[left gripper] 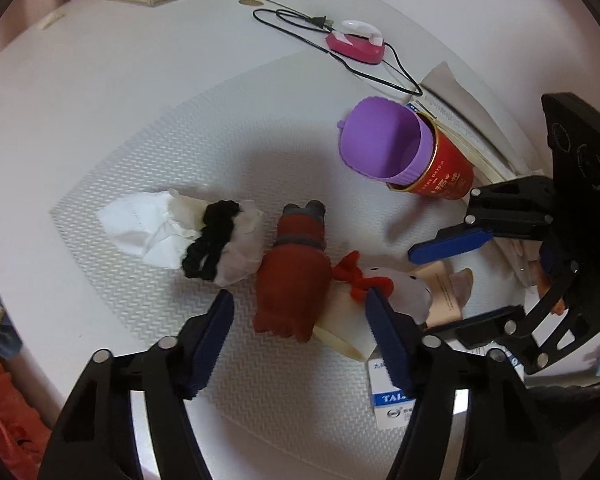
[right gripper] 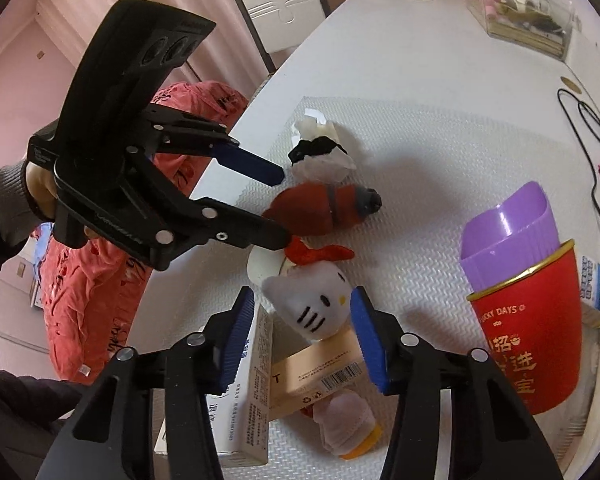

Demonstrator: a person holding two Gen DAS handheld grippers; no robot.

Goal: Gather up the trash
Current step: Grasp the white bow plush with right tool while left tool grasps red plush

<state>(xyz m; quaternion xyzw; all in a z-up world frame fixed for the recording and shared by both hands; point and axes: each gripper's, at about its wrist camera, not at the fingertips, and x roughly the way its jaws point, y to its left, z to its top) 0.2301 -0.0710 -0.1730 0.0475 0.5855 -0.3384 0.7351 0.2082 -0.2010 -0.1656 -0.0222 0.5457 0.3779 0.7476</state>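
On the worktop, from left to right in the left wrist view: the crumpled tissue lies on the textured mat with a black hair tie across it; the brown plush toy lies just beside it; the white cat plush and cartons follow; the purple cup sits inside the red paper cup; the left hand-held gripper is wide open around the brown plush, holding nothing; the right hand-held gripper is wide open around the cat plush, holding nothing; the step in hand appears to be target selection; the next move likely requires shifting the left gripper over the tissue before closing.
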